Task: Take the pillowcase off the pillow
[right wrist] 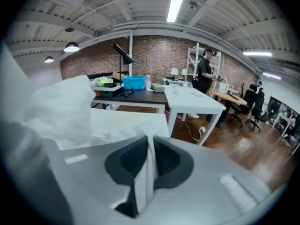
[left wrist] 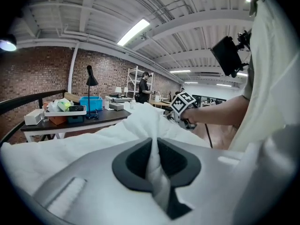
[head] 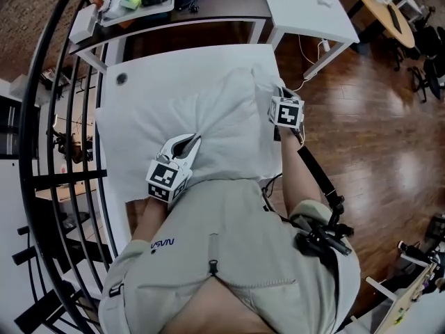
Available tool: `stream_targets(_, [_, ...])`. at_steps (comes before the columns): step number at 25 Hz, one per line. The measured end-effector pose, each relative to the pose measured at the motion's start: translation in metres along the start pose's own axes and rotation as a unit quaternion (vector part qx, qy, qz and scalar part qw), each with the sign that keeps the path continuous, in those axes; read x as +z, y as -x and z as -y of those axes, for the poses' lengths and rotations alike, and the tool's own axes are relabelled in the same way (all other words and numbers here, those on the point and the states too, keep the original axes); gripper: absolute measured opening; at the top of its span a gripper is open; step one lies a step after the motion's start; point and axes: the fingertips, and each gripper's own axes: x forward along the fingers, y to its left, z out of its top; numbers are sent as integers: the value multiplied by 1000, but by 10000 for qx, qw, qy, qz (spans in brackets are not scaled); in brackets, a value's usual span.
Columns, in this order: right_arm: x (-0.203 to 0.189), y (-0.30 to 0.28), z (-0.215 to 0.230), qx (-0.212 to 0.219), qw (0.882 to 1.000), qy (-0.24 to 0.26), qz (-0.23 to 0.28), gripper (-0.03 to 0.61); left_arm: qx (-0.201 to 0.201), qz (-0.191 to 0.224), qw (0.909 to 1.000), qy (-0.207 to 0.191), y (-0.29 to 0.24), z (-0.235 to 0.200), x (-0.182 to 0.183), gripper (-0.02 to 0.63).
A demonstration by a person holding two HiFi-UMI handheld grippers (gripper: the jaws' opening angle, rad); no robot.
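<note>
White fabric pillowcase (head: 208, 110) is laid over the pillow on a white rectangular table (head: 149, 65). A fold at its near edge is pinched between the closed jaws of the left gripper (head: 192, 140), while its right edge is clamped likewise by the right gripper (head: 279, 97). The pillow itself is hidden under the cloth.

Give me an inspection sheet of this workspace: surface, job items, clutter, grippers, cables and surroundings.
Surface: white table, mostly covered.
Job's things: pillowcase, creased, on the pillow.
Clutter: small dark spot on table; dark desk beyond holds blue bin.
Grippers: left gripper shut on pillowcase's near edge; right gripper shut on its right edge.
Cables: white cable on floor by side table.
Surroundings: wood floor, black railing, brick wall.
</note>
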Motion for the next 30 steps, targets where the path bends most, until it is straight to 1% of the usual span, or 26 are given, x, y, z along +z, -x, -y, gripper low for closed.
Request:
stream_targets(1, [-5, 0, -6, 148, 9999, -16, -6, 36, 39, 25, 10000, -3, -4, -5, -1, 34])
stream_targets(3, [-11, 5, -15, 370, 9993, -63, 45, 110, 113, 74, 9999, -45, -12, -13, 1, 51])
stream_targets(5, [-13, 20, -21, 508, 9984, -133, 208, 143, 210, 171, 9996, -95, -15, -20, 10, 64])
stream_targets(9, [-22, 67, -26, 545, 9967, -231, 562, 144, 452, 407, 9979, -223, 1, -31, 28, 64])
stream_targets(11, [-37, 92, -30, 496, 9967, -222, 610, 144, 513, 436, 9975, -214, 13, -32, 27, 64])
stream_targets(14, [-63, 122, -40, 366, 9974, -194, 593, 144, 540, 399, 9976, -158, 34, -31, 14, 64])
stream_targets(16, [-90, 132, -47, 270, 9990, -116, 343, 144, 510, 380, 9979, -132, 47, -28, 4, 64])
stream_targets(19, [-153, 131, -47, 6, 9988, -132, -472, 129, 329, 331, 9989, -62, 60, -21, -14, 64])
stream_targets(21, [-192, 128, -43, -235, 9948, -318, -944, 73, 222, 306, 9993, -2, 67, -20, -27, 64])
stream_targets(22, [-210, 128, -40, -357, 9919, -445, -1138, 54, 172, 303, 9994, 16, 70, -19, -34, 64])
stream_targets(24, [-241, 134, -33, -545, 9854, -675, -1463, 48, 43, 261, 9996, -1, 77, -15, -46, 64])
stream_targets(25, [-252, 137, -31, -583, 9832, -756, -1559, 48, -24, 218, 9997, -56, 79, -12, -50, 64])
stream_targets(27, [-261, 139, -27, -575, 9822, -893, -1550, 48, -55, 150, 9996, -228, 81, -10, -51, 64])
stream_targets(28, [-261, 141, -25, -560, 9829, -954, -1474, 48, 6, 143, 9995, -296, 82, -10, -50, 64])
stream_targets(30, [-256, 150, -20, -517, 9855, -1011, -1261, 48, 251, 154, 9990, -326, 87, -8, -47, 64])
